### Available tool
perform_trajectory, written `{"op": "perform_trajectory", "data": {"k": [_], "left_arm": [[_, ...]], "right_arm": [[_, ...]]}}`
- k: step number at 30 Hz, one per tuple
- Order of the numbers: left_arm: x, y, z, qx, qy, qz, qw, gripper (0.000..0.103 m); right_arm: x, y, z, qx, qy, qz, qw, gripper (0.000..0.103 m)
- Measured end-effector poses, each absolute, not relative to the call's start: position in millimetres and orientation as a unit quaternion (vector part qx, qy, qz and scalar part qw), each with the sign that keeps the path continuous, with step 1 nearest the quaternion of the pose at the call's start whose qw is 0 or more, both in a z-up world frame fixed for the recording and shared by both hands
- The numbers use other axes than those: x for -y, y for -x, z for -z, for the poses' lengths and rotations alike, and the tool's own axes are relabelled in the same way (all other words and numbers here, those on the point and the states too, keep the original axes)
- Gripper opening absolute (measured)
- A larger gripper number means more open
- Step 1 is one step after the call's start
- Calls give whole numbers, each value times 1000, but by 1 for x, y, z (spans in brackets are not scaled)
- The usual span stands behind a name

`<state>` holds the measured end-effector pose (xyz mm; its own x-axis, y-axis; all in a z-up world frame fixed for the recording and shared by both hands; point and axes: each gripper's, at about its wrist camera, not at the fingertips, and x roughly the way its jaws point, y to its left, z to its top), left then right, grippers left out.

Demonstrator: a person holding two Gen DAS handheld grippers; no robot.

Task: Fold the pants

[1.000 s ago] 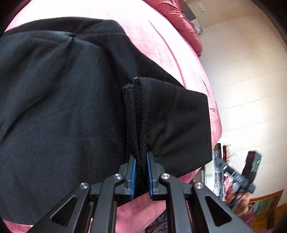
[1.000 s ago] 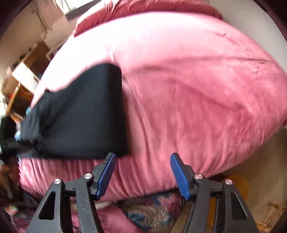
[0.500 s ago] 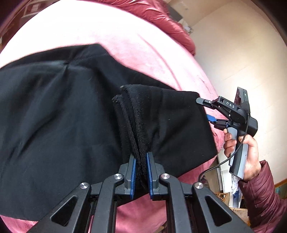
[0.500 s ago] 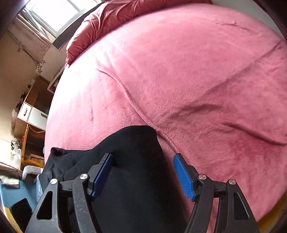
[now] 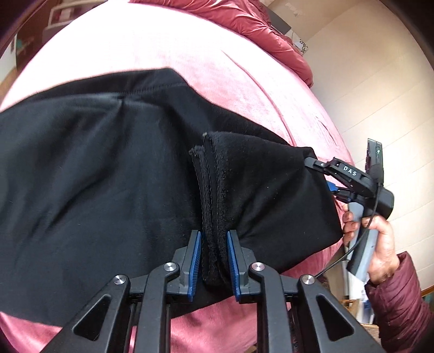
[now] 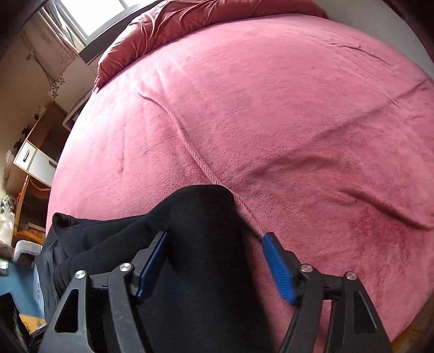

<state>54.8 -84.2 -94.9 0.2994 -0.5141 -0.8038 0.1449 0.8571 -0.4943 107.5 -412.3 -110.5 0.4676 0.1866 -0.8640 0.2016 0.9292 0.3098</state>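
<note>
Black pants [image 5: 95,176] lie spread on a pink bed [image 5: 190,49]. My left gripper [image 5: 214,233] has a bunched hem edge standing up between its blue pads; its jaws are opening and the cloth still fills the gap. A hand in a maroon sleeve holds my right gripper [image 5: 320,175] at the pants' right corner. In the right wrist view, the right gripper [image 6: 214,236] is open and its jaws are widening. A rounded fold of the pants [image 6: 200,211] lies between its fingers, against the left one and apart from the right pad.
The pink blanket [image 6: 271,108] stretches wide beyond the pants, with a ridge and creases. A red duvet [image 6: 217,16] is heaped at the far end under a window. Shelves and drawers [image 6: 32,157] stand left of the bed; a pale wall [image 5: 379,95] rises on the right.
The left jaws have spread a little around the hem bunch. The right gripper came from off the bed's edge onto the pants' corner, and its jaws have widened slightly.
</note>
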Motion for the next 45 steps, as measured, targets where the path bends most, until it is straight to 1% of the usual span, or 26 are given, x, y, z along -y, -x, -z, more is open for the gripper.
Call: {"op": "perform_trajectory", "data": {"k": [1,9,14,21,25,30,32,38,40,43,45], "left_arm": [[85,-53,91,-550,158,202,795,25],[79,-38,70,-526,103,142,832,27],[72,-30,61,-513,89,121,845,27],[51,-20,54,-504,100,106,852,28],[43,-16,54,-502,107,97,853,28],[33,-14,55,-502,117,89,852,28],[29,-13,56,-503,121,84,852,28],[15,-11,58,-505,137,71,849,28],[8,-10,59,-508,147,64,846,31],[-13,-7,63,-516,186,54,835,33],[-37,-2,66,-521,236,42,820,33]], "right_arm": [[413,-105,107,-514,-184,8,838,73],[400,-61,52,-458,-87,55,883,74],[366,-39,41,-455,-60,-6,889,74],[290,-23,51,-482,-7,-122,868,74],[251,-27,63,-501,27,-156,851,73],[219,-40,87,-525,62,-167,832,59],[210,-46,94,-527,75,-165,830,57],[198,-72,106,-522,84,-151,835,57],[196,-74,107,-519,87,-149,837,57],[196,-71,108,-509,91,-149,843,58],[199,-72,108,-507,85,-150,845,58]]}}
